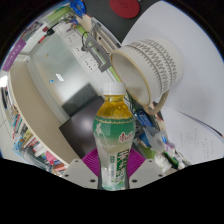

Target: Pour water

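The claw (116, 166) grips a bottle (114, 128) (green label) below a cup (150, 66).

The surface (195, 60) is white and takes up the right and far side of the scene. On it, just beyond the bottle held in the claw, a ribbed white cup (150, 68) lies tipped with its mouth facing left. At the far edge sits a dark round object with a red centre (125, 8); what it is cannot be told. To the left, a grey box (55, 78) with a white rim rests lower down, beside the surface. Small coloured clutter (150, 135) lies near the right of the bottle, too small to identify.
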